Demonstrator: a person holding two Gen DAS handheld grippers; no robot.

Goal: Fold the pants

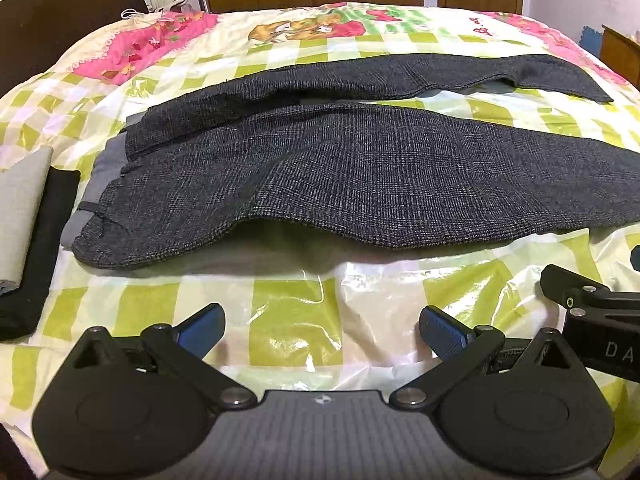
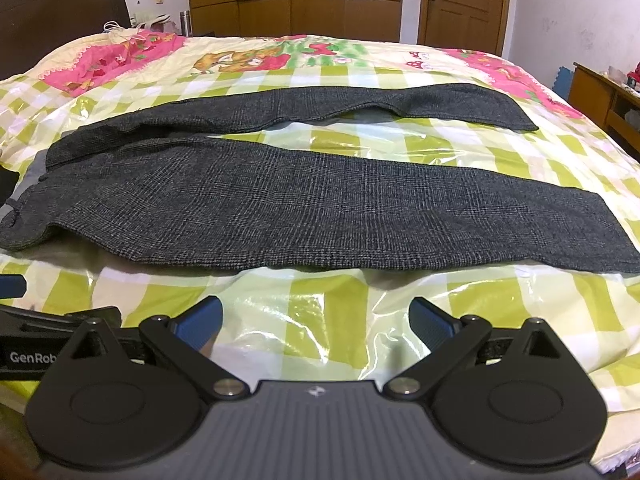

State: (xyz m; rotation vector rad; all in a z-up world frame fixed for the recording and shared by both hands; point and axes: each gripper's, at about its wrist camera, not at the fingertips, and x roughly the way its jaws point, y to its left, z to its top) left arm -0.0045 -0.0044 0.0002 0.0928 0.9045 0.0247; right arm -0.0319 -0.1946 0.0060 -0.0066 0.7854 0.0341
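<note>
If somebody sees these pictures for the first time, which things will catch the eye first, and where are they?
First come the dark grey checked pants, spread flat across the middle of the bed with the two legs apart and the waist to the left. Under them lies the bright bedcover with green checks and pink cartoon prints. Near the camera, the left gripper and right gripper are both open, above the cover and short of the pants.

The bed (image 2: pixel 320 312) is bare in front of the pants (image 2: pixel 320 216); folded clothes (image 1: pixel 24 236) block the left.
</note>
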